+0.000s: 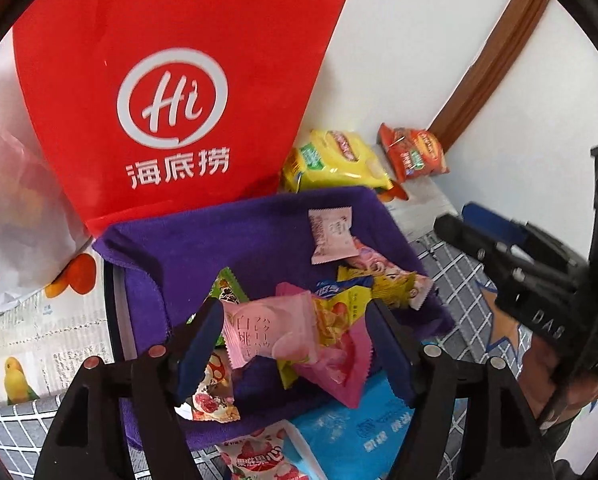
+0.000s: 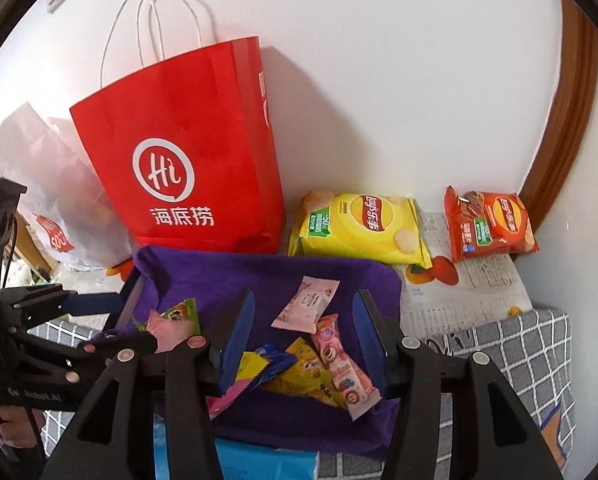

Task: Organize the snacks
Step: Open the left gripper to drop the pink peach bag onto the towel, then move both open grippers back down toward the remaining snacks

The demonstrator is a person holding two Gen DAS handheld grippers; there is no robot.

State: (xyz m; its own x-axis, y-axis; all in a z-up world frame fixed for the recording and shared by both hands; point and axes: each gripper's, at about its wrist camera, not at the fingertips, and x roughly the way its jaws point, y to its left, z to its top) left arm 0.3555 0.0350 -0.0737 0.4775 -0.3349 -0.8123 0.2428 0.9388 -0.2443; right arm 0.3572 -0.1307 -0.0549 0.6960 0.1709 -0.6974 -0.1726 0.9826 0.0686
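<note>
A tray lined with purple cloth point(image 1: 235, 236) point(image 2: 235, 276) holds several small snack packets. My left gripper point(image 1: 299, 340) hovers low over the tray, jaws open around a pale pink peach packet point(image 1: 267, 332) that lies on other packets; I cannot tell if the pads touch it. My right gripper point(image 2: 303, 332) is open and empty above the tray, over a pink biscuit stick packet point(image 2: 345, 368) and a yellow packet point(image 2: 303, 376). A pale pink packet point(image 1: 331, 234) point(image 2: 307, 302) lies at the tray's far side. The right gripper also shows in the left wrist view point(image 1: 499, 252).
A red paper bag point(image 1: 171, 80) point(image 2: 195, 160) stands against the wall behind the tray, a white plastic bag point(image 2: 55, 200) to its left. A yellow chip bag point(image 2: 363, 228) and an orange chip bag point(image 2: 487, 224) lie on newspaper at the back right. A blue pack point(image 1: 359, 432) lies near the tray.
</note>
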